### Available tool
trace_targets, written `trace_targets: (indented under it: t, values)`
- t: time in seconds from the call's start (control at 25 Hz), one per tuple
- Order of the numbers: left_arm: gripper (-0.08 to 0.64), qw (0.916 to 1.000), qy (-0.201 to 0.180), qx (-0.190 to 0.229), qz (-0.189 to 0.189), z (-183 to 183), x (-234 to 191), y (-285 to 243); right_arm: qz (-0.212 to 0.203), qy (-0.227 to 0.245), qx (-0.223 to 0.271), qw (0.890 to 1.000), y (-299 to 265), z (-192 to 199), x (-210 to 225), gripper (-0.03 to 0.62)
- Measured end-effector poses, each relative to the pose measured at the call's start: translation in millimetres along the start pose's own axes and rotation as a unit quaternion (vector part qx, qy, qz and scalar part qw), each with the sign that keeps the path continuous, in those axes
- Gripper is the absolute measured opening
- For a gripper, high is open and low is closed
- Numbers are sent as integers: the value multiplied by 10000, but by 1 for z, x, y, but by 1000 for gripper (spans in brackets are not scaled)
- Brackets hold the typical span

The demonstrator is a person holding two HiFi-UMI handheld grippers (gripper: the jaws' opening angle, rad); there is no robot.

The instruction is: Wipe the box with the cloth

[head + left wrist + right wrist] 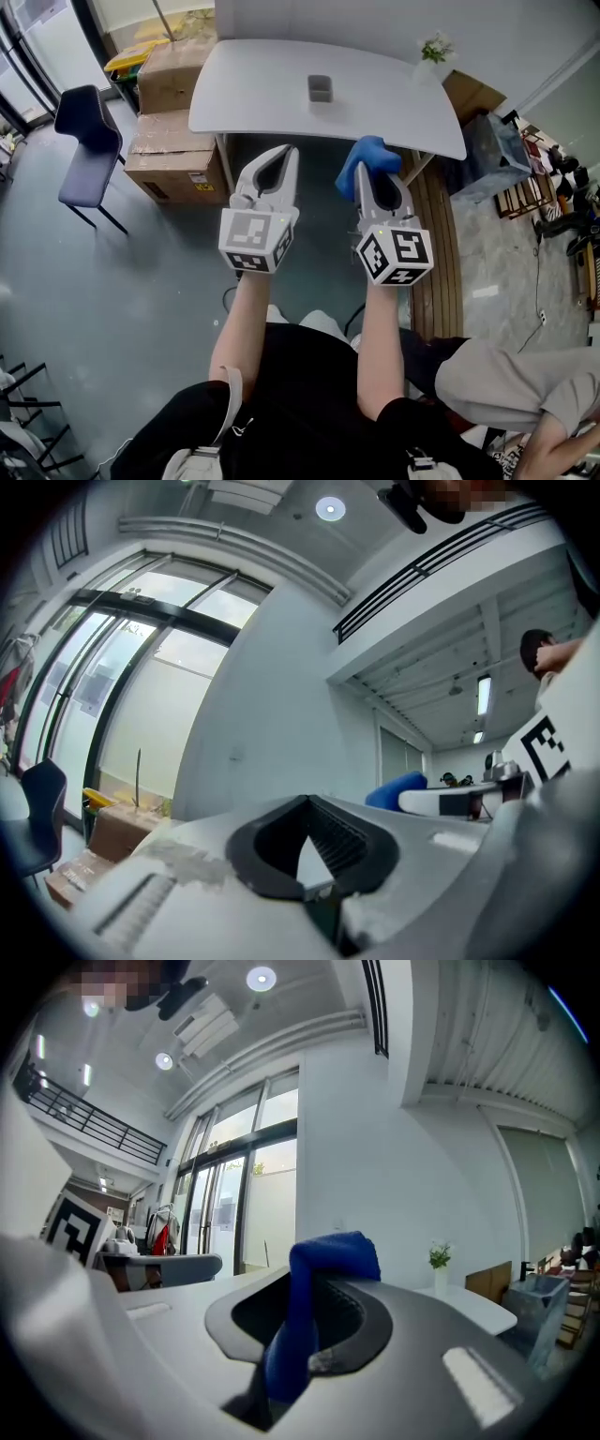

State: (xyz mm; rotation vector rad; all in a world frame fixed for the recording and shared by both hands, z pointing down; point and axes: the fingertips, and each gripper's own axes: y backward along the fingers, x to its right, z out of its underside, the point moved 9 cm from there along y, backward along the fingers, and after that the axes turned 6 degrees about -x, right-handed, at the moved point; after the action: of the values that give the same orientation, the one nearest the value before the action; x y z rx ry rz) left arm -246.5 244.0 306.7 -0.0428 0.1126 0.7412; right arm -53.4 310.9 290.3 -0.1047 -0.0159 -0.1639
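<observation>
Grey floor and a white table [262, 103] fill the head view. The small grey box [320, 88] stands on the table, well apart from the left gripper [286, 155] and right gripper [373, 180]. Left gripper view: jaws pressed together, nothing between them. Right gripper view: jaws pinch the blue cloth [328, 1255], which bunches above their tips.

cloth [366, 155]: blue textile — soft, napped, matt
right gripper [375, 183]: grey plastic, matt; pads [342, 1316] black, ribbed
table [272, 94]: white top, smooth, faint sheen
cartons [173, 112], upper left of frame: brown cardboard — dull
floor [112, 300]: grey, smooth, slight gloss
</observation>
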Motion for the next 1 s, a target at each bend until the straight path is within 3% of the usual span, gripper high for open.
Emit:
trace_targets:
  t: [0.28, 0.76, 1.0]
  values:
    - [0, 9999, 86, 26, 79, -5, -20, -23, 217, 41, -9, 9998, -20, -10, 11, 57]
    - [0, 9996, -148, 100, -196, -17, -76, -80, -129, 85, 341, 9993, -109, -30, 39, 57]
    - [0, 9993, -244, 103, -277, -4, -98, -135, -98, -26, 264, 9996, -162, -20, 80, 57]
